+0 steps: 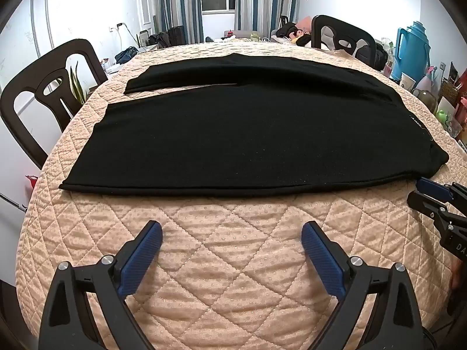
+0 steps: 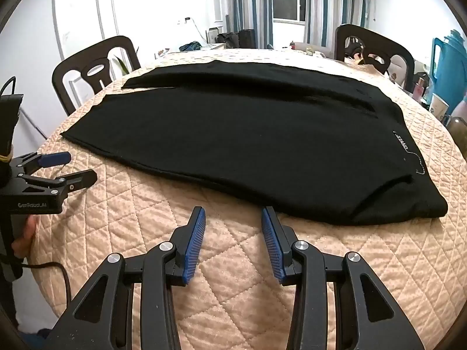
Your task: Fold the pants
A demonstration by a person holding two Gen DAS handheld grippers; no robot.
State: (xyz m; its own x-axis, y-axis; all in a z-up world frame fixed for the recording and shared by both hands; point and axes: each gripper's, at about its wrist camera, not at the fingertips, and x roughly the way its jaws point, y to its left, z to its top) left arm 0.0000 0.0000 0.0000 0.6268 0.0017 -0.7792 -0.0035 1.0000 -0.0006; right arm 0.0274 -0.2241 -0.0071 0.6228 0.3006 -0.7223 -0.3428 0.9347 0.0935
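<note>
Hovering both claws over the quilted surface (image 1: 233, 262), short of the cloth, tilted down toward it. My left claw (image 1: 232, 233) stands spread about as wide as it goes, nothing between the blue pads. My right claw (image 2: 233, 218) is parted more narrowly, also empty, its tips just beside the near hem.

Black pants (image 1: 248, 134) lie flat across the surface ahead of me, legs running to the left, waist end to the right. Near leg lies broad and smooth; far leg shows as a narrower strip behind it with a slit of quilt between them. Waist corner bunches a little at the right.

Risks as I judge them:
- The quilt is soft and puckered. A low pinch at the hem could catch the cover along with the pants and drag it.
- The fabric is doubled at the edge. Taking only the top layer would open the leg instead of folding it.
- My claws are set at different widths and different points on the hem; an uneven lift would skew the fold line.
- A cup and clutter stand near the right rim; a wide swing could knock them.

Writing: white letters near the waist, reading roughly "STAND" (image 2: 400, 141), inverted, partly unclear. "GenRobot.AI" (image 2: 32, 205) on the left claw body, seen from the right wrist.
</note>
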